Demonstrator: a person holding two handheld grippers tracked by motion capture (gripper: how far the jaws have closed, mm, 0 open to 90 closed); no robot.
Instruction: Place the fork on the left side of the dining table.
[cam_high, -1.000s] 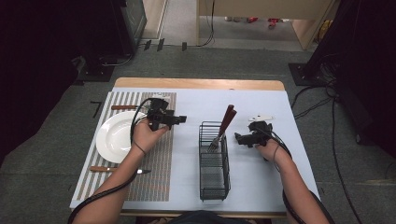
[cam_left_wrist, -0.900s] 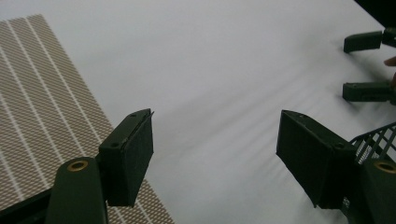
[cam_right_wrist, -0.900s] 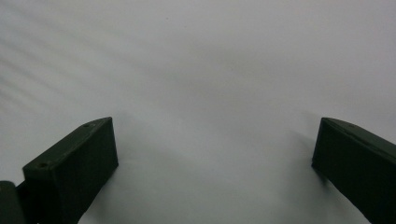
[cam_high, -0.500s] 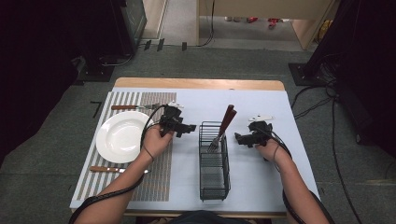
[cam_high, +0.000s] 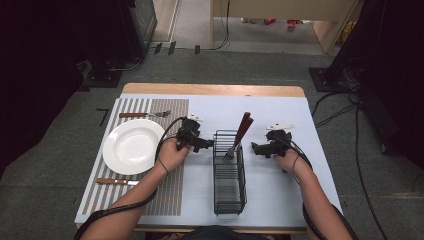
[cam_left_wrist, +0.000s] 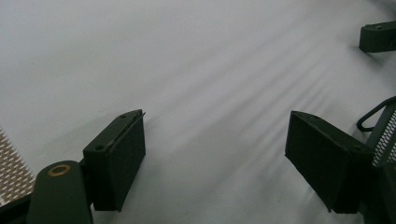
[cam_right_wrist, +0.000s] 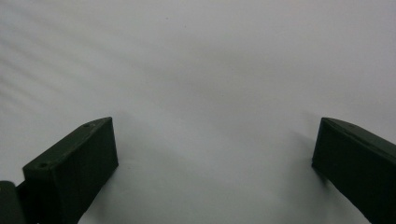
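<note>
White table (cam_high: 280, 115): both grippers, left (cam_high: 206, 145) just opening and right (cam_high: 255, 148), flank the basket (cam_high: 229, 200) mid-frame, jaws wide and empty; I judge the fork (cam_high: 231, 151) is next.

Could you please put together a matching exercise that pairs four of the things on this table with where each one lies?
Things:
1. white plate
2. fork
3. knife
4. wire basket

Places:
A. on the pale cloth, between the two grippers
B. on the striped mat, at the near side of the plate
C. in the middle of the striped mat
D. on the striped mat, at the far side of the plate

Pairs: 1-C, 2-D, 3-B, 4-A
</note>
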